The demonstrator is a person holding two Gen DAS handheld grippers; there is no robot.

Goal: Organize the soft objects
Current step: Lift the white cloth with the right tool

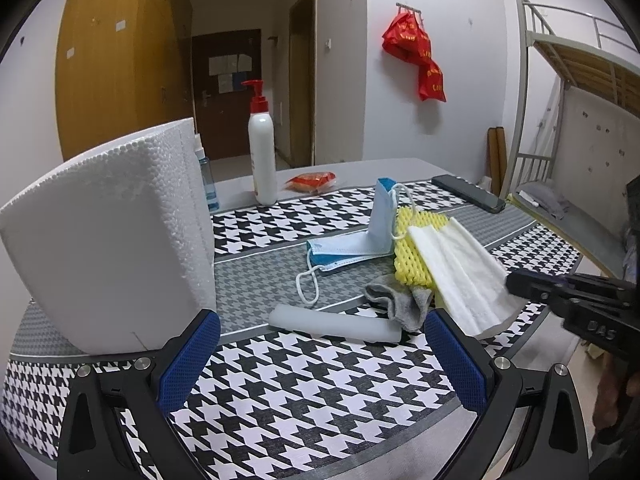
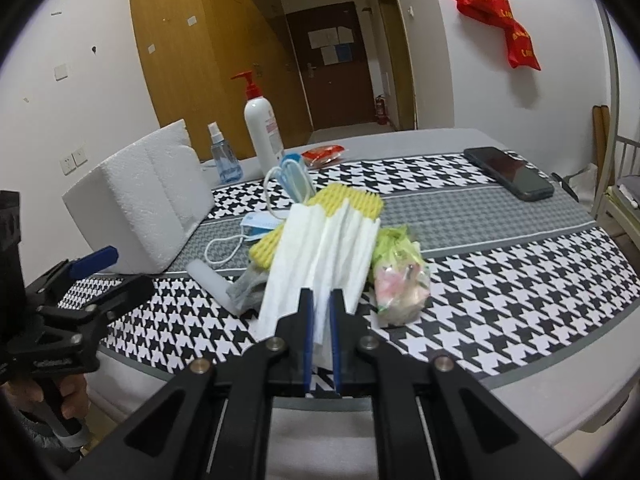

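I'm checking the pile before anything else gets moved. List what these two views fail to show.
- Yellow foam net: in both views the white cloth lies over its middle.
- Grey sock: the right wrist view shows only a scrap beside the cloth.
- Green-and-pink bag: absent from the left wrist view.
- Bottle label: too small to read.
- Right gripper: the cloth's far side between its jaws is hidden.
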